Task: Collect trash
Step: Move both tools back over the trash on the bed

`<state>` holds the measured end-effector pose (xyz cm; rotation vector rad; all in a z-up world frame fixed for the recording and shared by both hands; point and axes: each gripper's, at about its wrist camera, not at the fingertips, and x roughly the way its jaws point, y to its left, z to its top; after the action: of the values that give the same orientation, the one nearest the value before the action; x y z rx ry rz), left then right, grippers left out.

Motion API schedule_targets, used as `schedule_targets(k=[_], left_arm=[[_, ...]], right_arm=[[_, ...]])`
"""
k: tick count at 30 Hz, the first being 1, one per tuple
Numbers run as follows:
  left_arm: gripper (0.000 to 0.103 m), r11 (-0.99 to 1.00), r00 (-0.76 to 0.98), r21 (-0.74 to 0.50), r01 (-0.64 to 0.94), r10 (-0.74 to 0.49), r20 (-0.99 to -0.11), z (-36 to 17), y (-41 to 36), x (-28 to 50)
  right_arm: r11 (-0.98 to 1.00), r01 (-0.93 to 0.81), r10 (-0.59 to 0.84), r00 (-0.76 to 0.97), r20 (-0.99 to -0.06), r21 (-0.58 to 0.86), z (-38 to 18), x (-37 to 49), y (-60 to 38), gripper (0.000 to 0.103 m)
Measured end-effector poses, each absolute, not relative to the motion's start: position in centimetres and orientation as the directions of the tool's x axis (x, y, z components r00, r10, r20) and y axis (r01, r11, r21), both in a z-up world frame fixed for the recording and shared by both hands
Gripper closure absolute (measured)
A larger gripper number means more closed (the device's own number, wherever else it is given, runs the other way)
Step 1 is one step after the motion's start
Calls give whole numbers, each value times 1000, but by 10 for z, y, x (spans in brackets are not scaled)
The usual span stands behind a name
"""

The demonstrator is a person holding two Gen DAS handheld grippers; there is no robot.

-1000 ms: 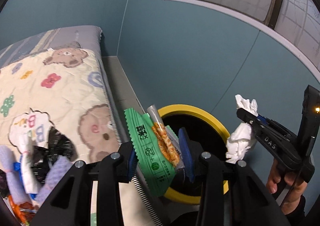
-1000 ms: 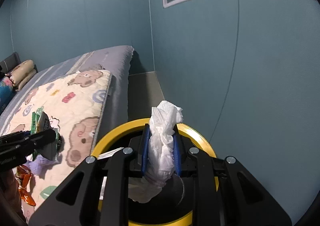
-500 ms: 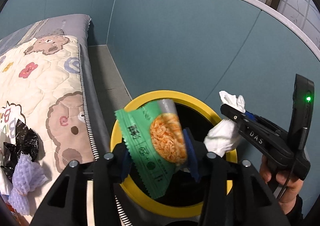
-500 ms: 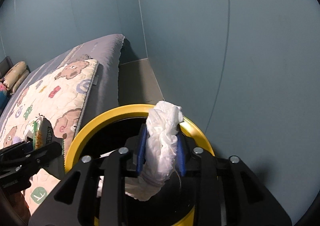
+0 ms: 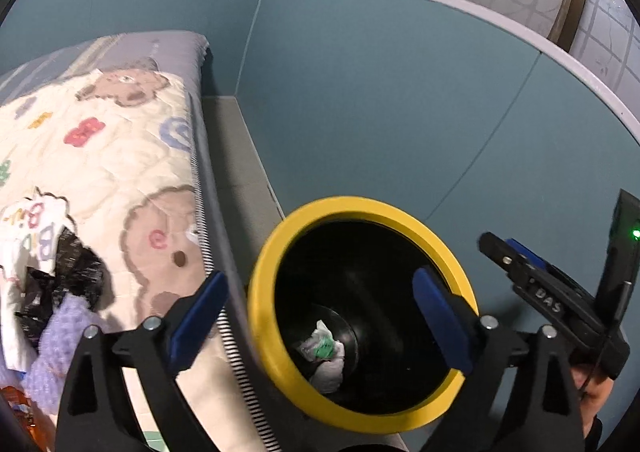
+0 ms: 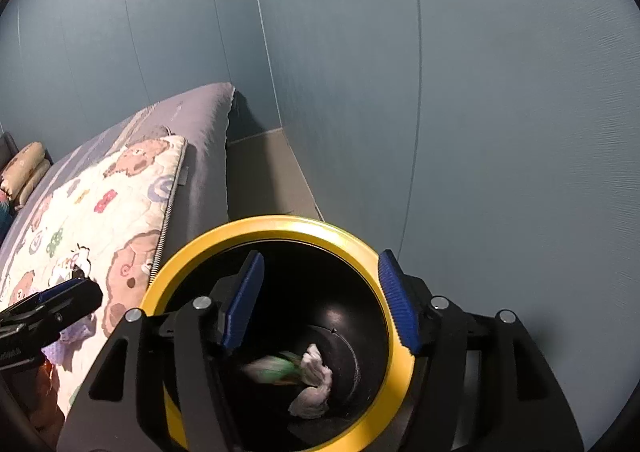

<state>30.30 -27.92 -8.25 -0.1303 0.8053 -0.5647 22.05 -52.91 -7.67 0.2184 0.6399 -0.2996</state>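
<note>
Since both sets of fingers are opening with nothing between them, left gripper [image 5: 316, 316] and right gripper [image 6: 320, 304] hang over the yellow-rimmed bin [image 5: 280, 248], where the tissue [image 6: 314, 384] and green wrapper [image 6: 276, 368] lie. Farther off, the trash pile [image 5: 56, 292] on the bed [image 5: 120, 156] looks light and crumply; I'd pinch a bunched fold.
</note>
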Motion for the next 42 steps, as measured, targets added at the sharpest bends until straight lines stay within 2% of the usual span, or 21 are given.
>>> schedule_targets(k=[10,21,32,42], left_arm=[[8,914,677,-239,328,-404,-616,-64,-210,291],[8,968,771,-185,171,-249,-587,-42,-109,269],[8,993,805,-119,0,-70,-589,-41,-11,251],[8,989,781,-93,-118,34,-624,-64,57,246]], right_arm=[[967,220,-119,837,-534,130,-54,196,-485,32],[992,35,26,878,-478,118,-23,192,-397,28],[980,-140,194,845,-498,144,-11,191,-317,27],[950,-263,312,778,-546,168,-21,197,-251,27]])
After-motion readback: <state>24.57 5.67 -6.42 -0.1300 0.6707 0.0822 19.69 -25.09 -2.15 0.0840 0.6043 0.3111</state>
